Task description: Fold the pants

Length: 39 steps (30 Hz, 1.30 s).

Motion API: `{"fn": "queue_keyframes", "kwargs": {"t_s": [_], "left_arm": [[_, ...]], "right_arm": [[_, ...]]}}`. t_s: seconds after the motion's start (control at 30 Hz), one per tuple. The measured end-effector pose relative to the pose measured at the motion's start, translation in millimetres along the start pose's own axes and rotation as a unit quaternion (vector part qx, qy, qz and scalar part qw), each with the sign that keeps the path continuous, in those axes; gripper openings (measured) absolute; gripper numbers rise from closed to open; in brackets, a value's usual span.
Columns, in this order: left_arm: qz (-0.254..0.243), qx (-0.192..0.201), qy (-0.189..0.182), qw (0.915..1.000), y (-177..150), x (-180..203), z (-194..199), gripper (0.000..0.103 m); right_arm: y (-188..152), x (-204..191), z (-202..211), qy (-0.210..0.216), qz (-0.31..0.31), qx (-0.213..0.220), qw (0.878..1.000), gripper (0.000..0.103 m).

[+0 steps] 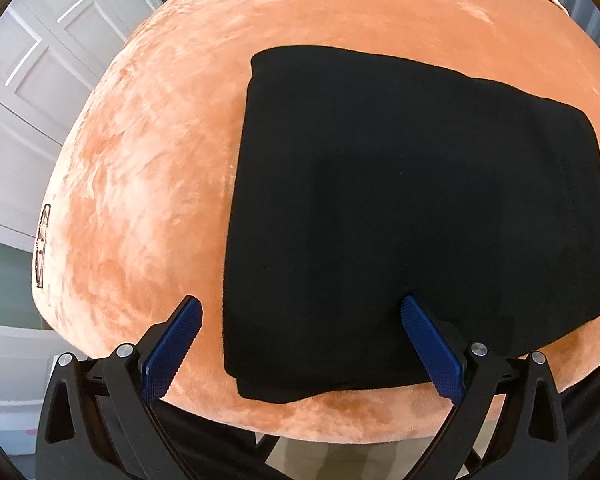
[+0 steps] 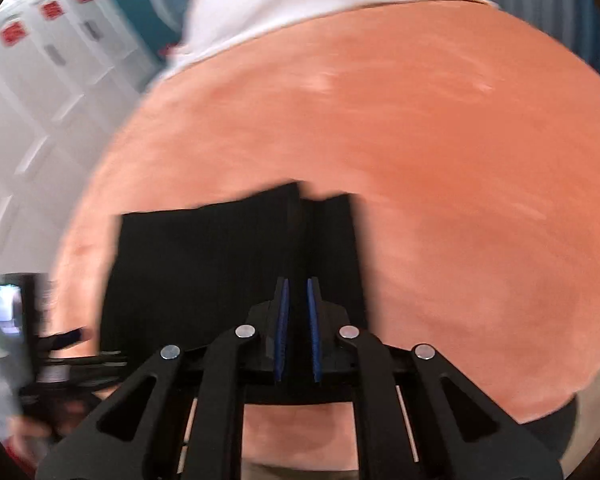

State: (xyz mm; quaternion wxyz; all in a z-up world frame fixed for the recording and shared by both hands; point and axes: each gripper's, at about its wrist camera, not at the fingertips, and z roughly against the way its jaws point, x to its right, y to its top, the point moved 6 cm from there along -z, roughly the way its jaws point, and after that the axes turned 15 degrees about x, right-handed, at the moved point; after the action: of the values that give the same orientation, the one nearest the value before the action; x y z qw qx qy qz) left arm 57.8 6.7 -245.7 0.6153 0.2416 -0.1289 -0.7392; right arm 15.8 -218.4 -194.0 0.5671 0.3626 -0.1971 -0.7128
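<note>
The left claw (image 1: 300, 312) is wide apart, with nothing pinched. Its blue pads (image 1: 432, 350) sit over the near edge of the black pants (image 1: 400, 208), one pad over the cloth and the other over the orange blanket (image 1: 148, 152) beside it. The right claw (image 2: 298, 312) is almost closed, with only a thin gap between its pads. Its view is blurry, so I cannot tell if any cloth is caught there. The pants lie folded in a neat block on the soft orange blanket, near the front edge. In the right view the pants (image 2: 204, 264) sit just ahead of the claw, and the left claw (image 2: 66, 338) shows at the left side. Farther back, a white sheet (image 2: 284, 4) lies past the blanket. White panelled doors (image 1: 32, 92) stand far off on the left.
</note>
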Motion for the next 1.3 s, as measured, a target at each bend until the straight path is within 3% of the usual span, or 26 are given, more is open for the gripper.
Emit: {"fn": "queue_keyframes", "kwargs": {"t_s": [0.1, 0.2, 0.27, 0.4, 0.5, 0.57, 0.63, 0.77, 0.93, 1.03, 1.1, 1.23, 1.3], "left_arm": [[0.006, -0.005, -0.011, 0.9999, -2, -1, -4, 0.098], [0.002, -0.004, -0.010, 0.9999, -4, -7, -4, 0.098], [0.010, -0.007, -0.014, 0.9998, -3, -10, -8, 0.098], [0.009, -0.010, -0.020, 0.9997, -4, -12, -9, 0.098], [0.009, 0.000, -0.035, 0.9994, -5, -22, -1, 0.098], [0.028, 0.008, -0.061, 0.9977, -9, -34, 6, 0.098], [0.058, 0.001, -0.089, 0.9944, -16, -47, 8, 0.098], [0.113, -0.029, -0.104, 0.9878, -33, -71, -1, 0.098], [0.119, -0.036, -0.101, 0.9871, -37, -76, -5, 0.098], [0.115, -0.021, -0.122, 0.9856, -27, -69, 4, 0.098], [0.112, -0.019, -0.131, 0.9848, -22, -65, 7, 0.098], [0.111, -0.025, -0.131, 0.9848, -20, -67, 3, 0.098], [0.111, -0.024, -0.132, 0.9848, -18, -65, 4, 0.098]], "right_arm": [[-34, 8, -46, -0.043, 0.069, -0.055, 0.995, 0.008], [-15, 2, -28, -0.042, -0.001, -0.032, 0.999, 0.012], [-8, -16, -21, -0.010, -0.011, -0.019, 1.000, 0.011], [-37, -27, -48, -0.041, 0.092, -0.065, 0.993, 0.008], [-28, -22, -23, -0.019, 0.032, -0.050, 0.998, 0.014], [-21, -10, -4, -0.018, 0.000, -0.035, 0.999, 0.033], [-21, 11, 13, -0.039, -0.013, -0.026, 0.999, 0.040], [-25, 39, 26, -0.017, -0.070, -0.038, 0.997, 0.040], [-41, 28, 1, 0.020, -0.111, -0.072, 0.991, 0.040], [-53, 17, -16, 0.022, -0.115, -0.093, 0.989, 0.042], [-56, 18, -24, 0.013, -0.121, -0.095, 0.988, 0.039], [-41, 10, -5, 0.029, -0.117, -0.082, 0.989, 0.008], [-25, 6, 17, 0.041, -0.117, -0.057, 0.991, 0.008]]}}
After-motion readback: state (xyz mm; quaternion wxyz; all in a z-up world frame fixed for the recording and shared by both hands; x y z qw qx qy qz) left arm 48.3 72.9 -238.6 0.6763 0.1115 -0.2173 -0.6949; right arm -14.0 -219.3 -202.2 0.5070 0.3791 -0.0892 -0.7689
